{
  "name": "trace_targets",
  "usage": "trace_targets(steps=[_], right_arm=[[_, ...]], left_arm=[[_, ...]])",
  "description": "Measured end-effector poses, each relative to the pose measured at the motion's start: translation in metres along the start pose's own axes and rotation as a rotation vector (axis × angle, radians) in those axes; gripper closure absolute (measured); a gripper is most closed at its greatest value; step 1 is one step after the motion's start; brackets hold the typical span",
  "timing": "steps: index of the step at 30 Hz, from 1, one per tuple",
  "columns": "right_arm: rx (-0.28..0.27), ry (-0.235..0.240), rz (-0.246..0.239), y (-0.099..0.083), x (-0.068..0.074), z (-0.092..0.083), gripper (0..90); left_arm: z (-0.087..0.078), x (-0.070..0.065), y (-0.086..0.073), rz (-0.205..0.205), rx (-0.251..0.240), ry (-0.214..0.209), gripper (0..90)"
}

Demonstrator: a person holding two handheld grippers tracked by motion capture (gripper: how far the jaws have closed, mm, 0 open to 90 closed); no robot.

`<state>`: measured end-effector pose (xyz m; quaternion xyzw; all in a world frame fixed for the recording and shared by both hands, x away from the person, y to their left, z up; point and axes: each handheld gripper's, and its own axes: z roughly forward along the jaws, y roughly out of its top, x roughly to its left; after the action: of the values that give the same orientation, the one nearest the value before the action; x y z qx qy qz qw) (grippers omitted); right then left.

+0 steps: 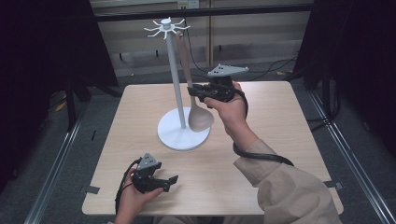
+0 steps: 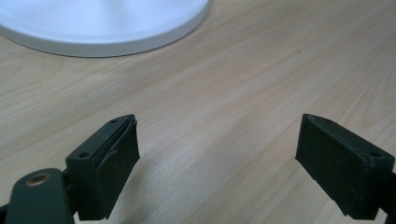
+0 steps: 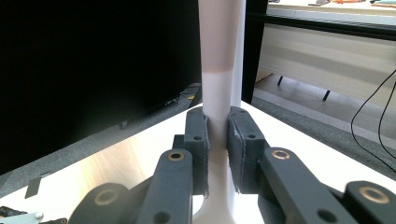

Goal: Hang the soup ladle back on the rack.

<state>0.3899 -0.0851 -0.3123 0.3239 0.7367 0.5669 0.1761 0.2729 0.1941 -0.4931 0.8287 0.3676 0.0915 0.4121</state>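
Observation:
A white stand (image 1: 173, 70) with a round base (image 1: 177, 136) and hooks at its top (image 1: 166, 26) rises from the middle of the table. A long spoon (image 1: 200, 116) with a brownish handle and pale bowl hangs beside the pole, its handle reaching up to a hook. My right gripper (image 1: 194, 91) is shut on the spoon's handle; in the right gripper view both pads clamp the handle (image 3: 216, 93). My left gripper (image 1: 173, 181) rests near the table's front edge, open, with bare wood between its fingers (image 2: 109, 161). The stand's base (image 2: 102, 28) lies ahead of it.
The wooden table (image 1: 275, 121) has dark floor and metal rails on both sides. A cable (image 1: 261, 156) loops from the right gripper over the sleeve. Black curtains stand at left and right, with cables on the floor behind.

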Motion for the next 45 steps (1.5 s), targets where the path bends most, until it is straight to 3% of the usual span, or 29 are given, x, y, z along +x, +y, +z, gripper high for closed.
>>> trace_targets(steps=[12,45], right_arm=[[-0.012,0.001,0.020,-0.0014,0.0036,0.0066,78.7],[0.003,0.008,0.008,-0.0012,0.0041,0.0098,75.3]], left_arm=[[-0.0025,0.0012,-0.0014,-0.002,-0.003,0.005,13.0],[-0.0044,0.0014,-0.0047,-0.008,0.005,0.006,13.0]])
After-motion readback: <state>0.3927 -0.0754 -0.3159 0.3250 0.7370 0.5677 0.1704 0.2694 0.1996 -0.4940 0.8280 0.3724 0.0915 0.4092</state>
